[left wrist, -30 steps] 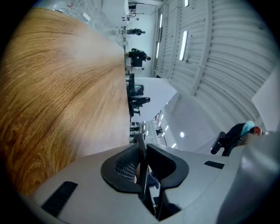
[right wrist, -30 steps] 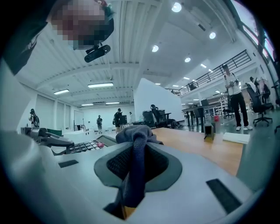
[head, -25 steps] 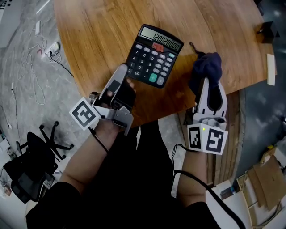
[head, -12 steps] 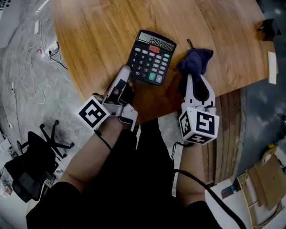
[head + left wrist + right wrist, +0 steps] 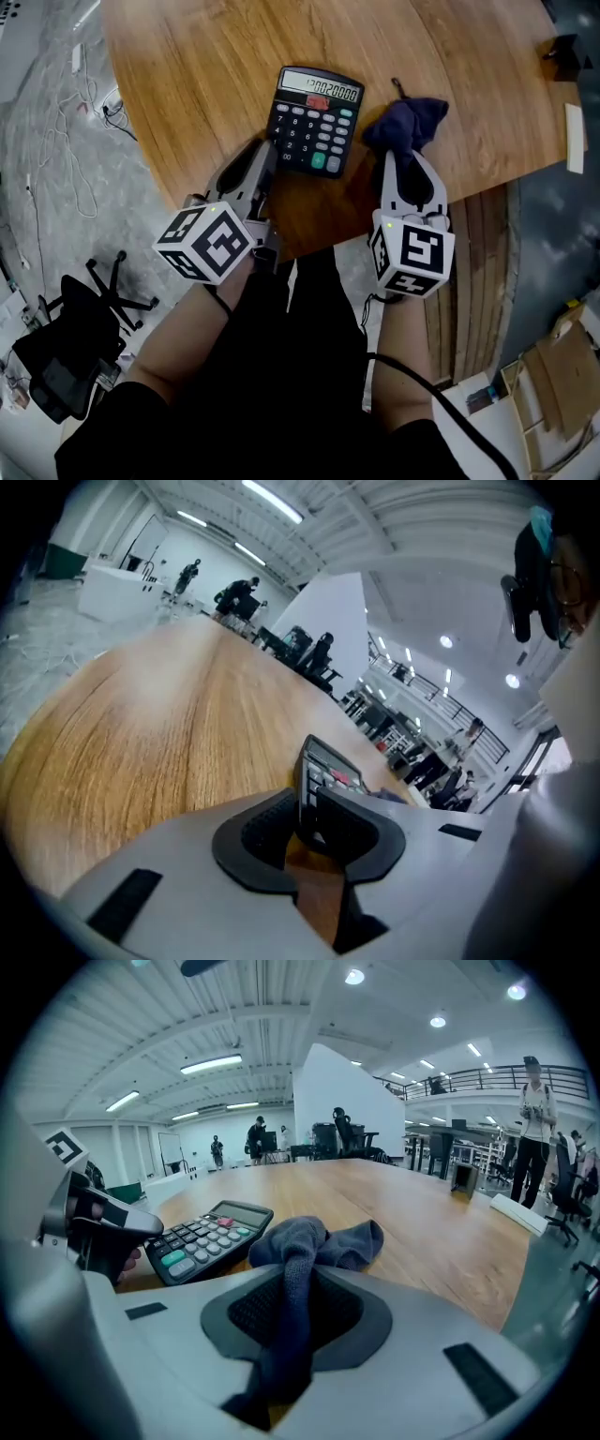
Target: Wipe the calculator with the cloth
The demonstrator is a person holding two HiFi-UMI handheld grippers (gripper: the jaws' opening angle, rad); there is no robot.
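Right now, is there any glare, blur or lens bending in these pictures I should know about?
Head view: even light, sharp, calculator display readable, soft shadow under the cloth. Left gripper view: strong fisheye bends the wooden table; ceiling lights blown out; background soft. Right gripper view: crisp, dark rounded corners.

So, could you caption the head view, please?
Left hand-held gripper, jaws just eased wider, clamps calculator; right hand-held gripper holds cloth.

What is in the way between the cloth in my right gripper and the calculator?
Nothing visible. The right gripper holds the cloth just to the right of the calculator, and only a narrow strip of bare table lies between them.
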